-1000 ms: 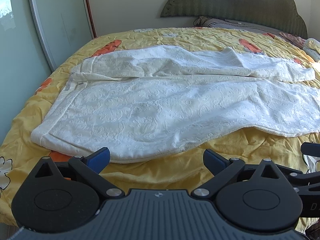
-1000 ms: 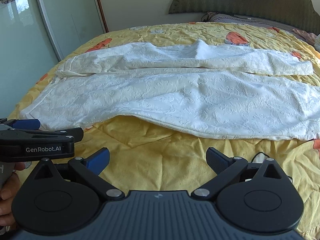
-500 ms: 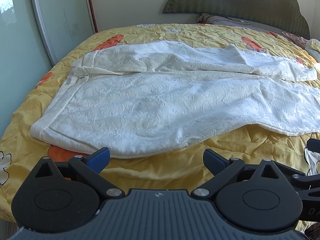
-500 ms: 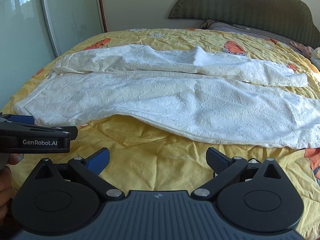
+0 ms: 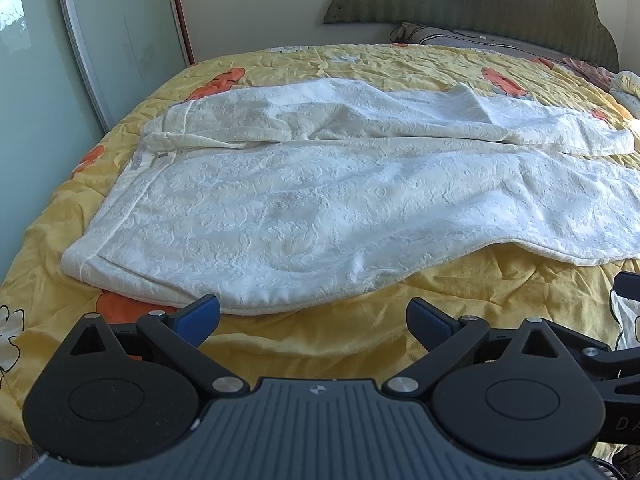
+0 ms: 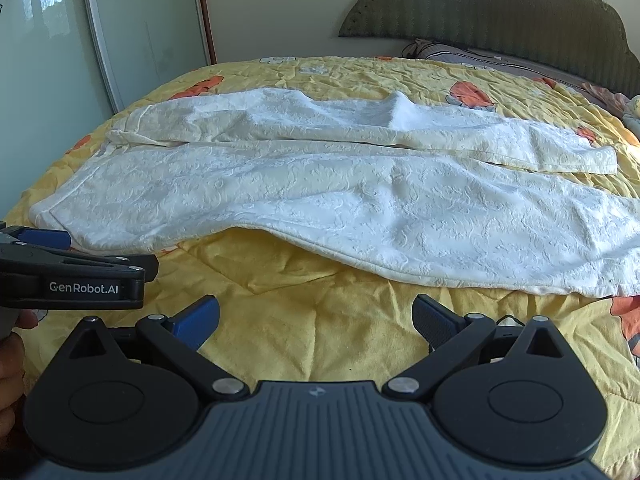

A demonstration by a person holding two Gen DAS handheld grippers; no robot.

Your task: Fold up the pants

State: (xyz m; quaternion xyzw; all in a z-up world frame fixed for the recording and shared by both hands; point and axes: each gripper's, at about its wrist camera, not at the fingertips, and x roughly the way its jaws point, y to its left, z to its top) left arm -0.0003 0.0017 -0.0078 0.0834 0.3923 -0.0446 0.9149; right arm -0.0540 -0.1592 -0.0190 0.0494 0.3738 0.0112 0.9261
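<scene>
White textured pants [image 5: 340, 200] lie spread flat on a bed w/ a yellow quilt [image 5: 360, 344] printed w/ orange shapes; waistband toward the left edge of bed, legs running off to the right. Near leg is wide and smooth, far leg [image 6: 360, 128] rumpled w/ a raised crease about mid-length, its hem ending short of the near leg's. Left gripper [image 5: 313, 316] held low and roughly level at the near edge of the bed, aimed across the pants; jaws spread wide, nothing between them. Its left blue pad [image 5: 198, 318] sits just at the near hem edge of the pants by the waistband corner, can't tell if touching; right pad is over bare quilt. Right gripper [image 6: 316, 320] also low and level, further right, jaws spread wide and empty, both pads over bare quilt, pants edge near but apart. In right wrist view the left gripper's body, marked GenRobot.AI, shows side-on at left w/ a hand [image 6: 12, 356] partly visible below it, wrapped on the handle. Green padded headboard [image 6: 500, 12] at far end, pillow against it; glass sliding door [image 5: 120, 32] on left wall.
</scene>
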